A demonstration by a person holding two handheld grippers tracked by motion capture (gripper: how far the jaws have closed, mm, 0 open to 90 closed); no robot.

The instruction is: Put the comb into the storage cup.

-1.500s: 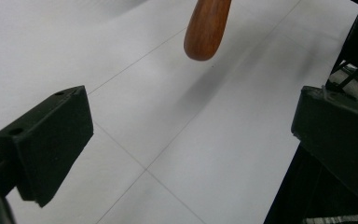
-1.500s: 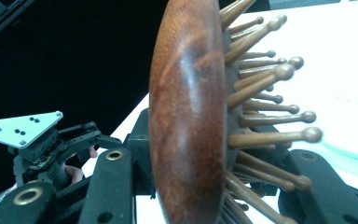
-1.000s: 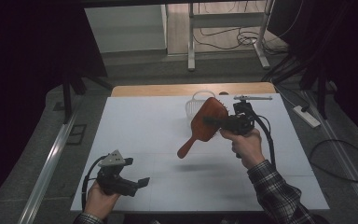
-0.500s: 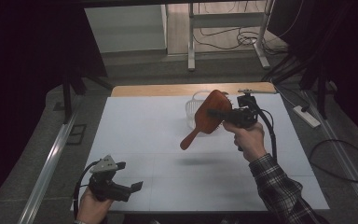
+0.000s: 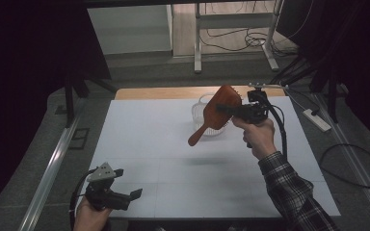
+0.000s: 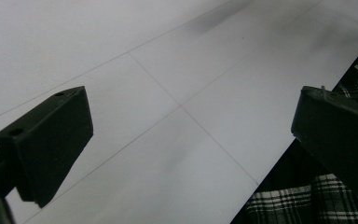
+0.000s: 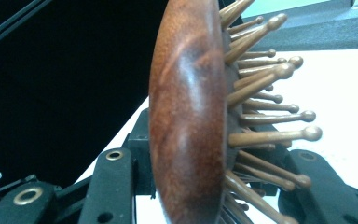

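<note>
My right gripper [image 5: 229, 109] holds a brown wooden hairbrush [image 5: 217, 113] by its head, lifted above the white table [image 5: 154, 144], handle slanting down to the left. In the right gripper view the brush's smooth wooden back [image 7: 186, 116] and its wooden bristle pins [image 7: 270, 98] sit between the black jaws. Just behind the brush stands a clear wire-like basket [image 5: 203, 109]. My left gripper [image 5: 134, 195] hovers at the table's near left edge, jaws wide apart with nothing between them; its view shows bare white tabletop [image 6: 158, 93].
A wooden strip [image 5: 164, 92] runs along the table's far edge. A power strip [image 5: 317, 119] and cables lie on the floor to the right. Metal rails flank the table. A plaid sleeve [image 6: 317, 205] shows at the near edge.
The right gripper has carried the hairbrush up and back toward the basket. The left gripper has drawn toward the near table edge.
</note>
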